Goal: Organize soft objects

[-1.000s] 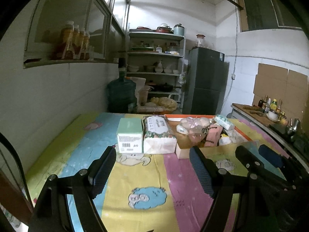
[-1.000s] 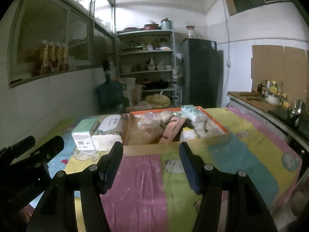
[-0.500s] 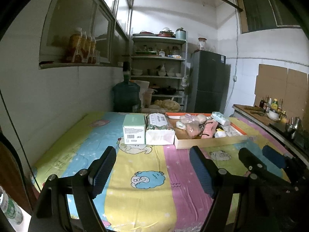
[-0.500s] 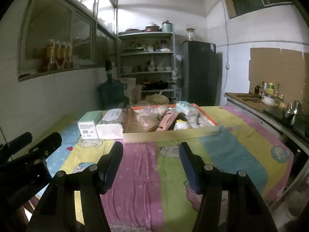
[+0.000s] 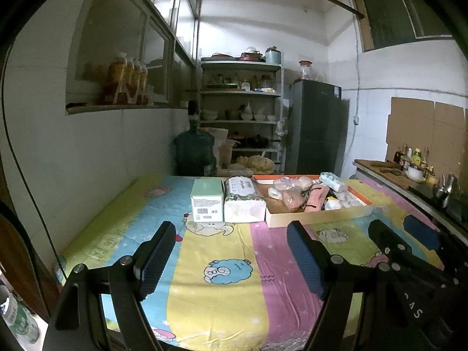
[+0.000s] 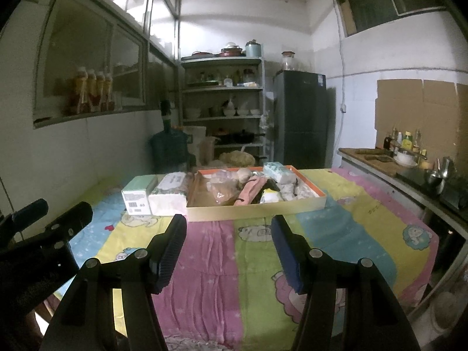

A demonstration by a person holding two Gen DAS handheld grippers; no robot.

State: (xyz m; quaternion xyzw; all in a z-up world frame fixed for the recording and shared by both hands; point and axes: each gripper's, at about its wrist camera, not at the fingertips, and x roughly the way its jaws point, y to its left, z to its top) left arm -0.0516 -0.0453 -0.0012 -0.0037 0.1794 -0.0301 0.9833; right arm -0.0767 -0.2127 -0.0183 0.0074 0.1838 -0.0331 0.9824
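Left wrist view: two boxes point(image 5: 206, 204), one tray point(image 5: 310, 219) — both tongs point(image 5: 231, 259) wide, empty.

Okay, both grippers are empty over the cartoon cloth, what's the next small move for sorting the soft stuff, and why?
Probably bring the right gripper forward toward the tray. Its jaws stand open with nothing between them, the soft items sit piled inside the tray well beyond its fingertips, and the pink soft piece lies near the tray's front wall. The left gripper, also open and empty, can wait.
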